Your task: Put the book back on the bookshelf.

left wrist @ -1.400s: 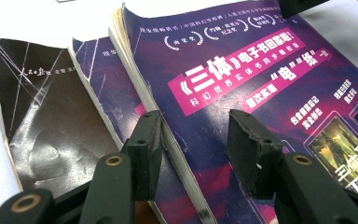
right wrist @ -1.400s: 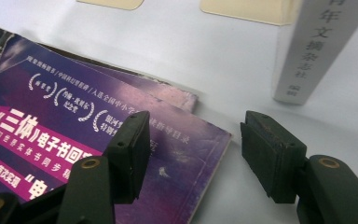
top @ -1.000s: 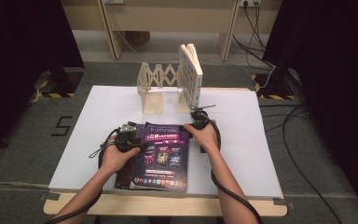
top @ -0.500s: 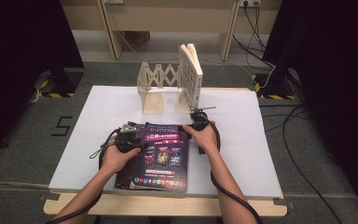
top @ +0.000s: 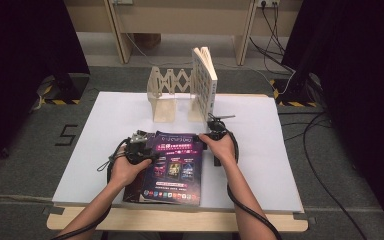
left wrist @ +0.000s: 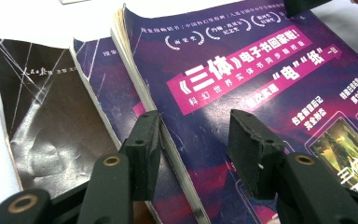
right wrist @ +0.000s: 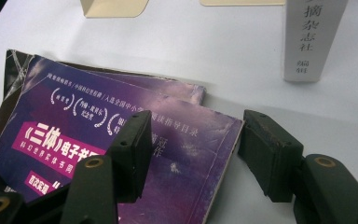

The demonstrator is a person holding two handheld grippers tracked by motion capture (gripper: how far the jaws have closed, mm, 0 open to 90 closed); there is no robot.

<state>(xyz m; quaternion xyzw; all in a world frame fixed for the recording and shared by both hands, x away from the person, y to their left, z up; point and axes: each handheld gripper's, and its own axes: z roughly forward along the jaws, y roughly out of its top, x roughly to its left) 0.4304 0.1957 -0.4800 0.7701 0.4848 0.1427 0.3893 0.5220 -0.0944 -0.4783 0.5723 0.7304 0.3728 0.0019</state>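
Now | flat magazines (left wrist: 242, 79): 3 | standing book (top: 205, 80): 1 | grippers: 2

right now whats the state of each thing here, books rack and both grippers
top purple book: flat on the stack, cover up
middle purple book: flat, under the top one
black book: flat at the bottom, fanned out to the side
white book: upright against the rack's end
wooden rack: stretched out, upright
left gripper: open, jaws astride the top book's edge
right gripper: open, jaws astride the top book's corner
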